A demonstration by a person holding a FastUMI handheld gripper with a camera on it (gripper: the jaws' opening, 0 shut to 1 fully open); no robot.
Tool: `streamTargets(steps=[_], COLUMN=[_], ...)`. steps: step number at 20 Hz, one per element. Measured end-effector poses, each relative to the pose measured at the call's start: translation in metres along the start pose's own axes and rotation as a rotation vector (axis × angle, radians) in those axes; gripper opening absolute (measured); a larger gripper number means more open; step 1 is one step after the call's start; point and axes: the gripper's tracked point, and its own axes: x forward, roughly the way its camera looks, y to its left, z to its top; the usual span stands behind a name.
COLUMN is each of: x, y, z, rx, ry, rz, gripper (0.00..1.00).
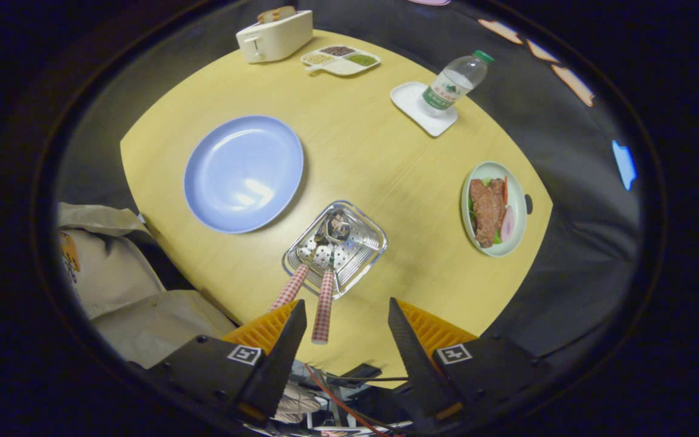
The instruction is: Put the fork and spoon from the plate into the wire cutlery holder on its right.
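both red-checked-handled pieces, the fork (289, 287) and spoon (327, 290), already stand in the square wire cutlery holder (361, 258) beside the bare round blue plate (243, 173) on the yellow counter (380, 158). the hand-held gripper (347, 331) hangs spread and holds nothing; best lift straight away, clear of the leaning handles.

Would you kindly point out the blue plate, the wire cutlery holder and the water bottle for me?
blue plate (243, 173): gripper view, on its bare middle.
wire cutlery holder (366, 247): gripper view, on its perforated floor beside the cutlery.
water bottle (454, 84): gripper view, on its label.
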Motion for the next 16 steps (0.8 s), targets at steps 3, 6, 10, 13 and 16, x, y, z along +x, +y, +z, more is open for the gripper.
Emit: streamTargets(steps=[3, 6, 10, 13, 16], x=[-0.011, -0.023, -0.051, -0.072, -0.097], y=[-0.001, -0.001, 0.005, 0.015, 0.028], z=[-0.008, -0.010, 0.005, 0.025, 0.048], rx=[0.069, 0.146, 0.273, 0.366, 0.470], ry=[-0.039, -0.113, -0.307, -0.484, -0.672], rz=[-0.023, -0.062, -0.120, -0.164, -0.185], gripper=[0.96, 0.96, 0.96, 0.96, 0.96])
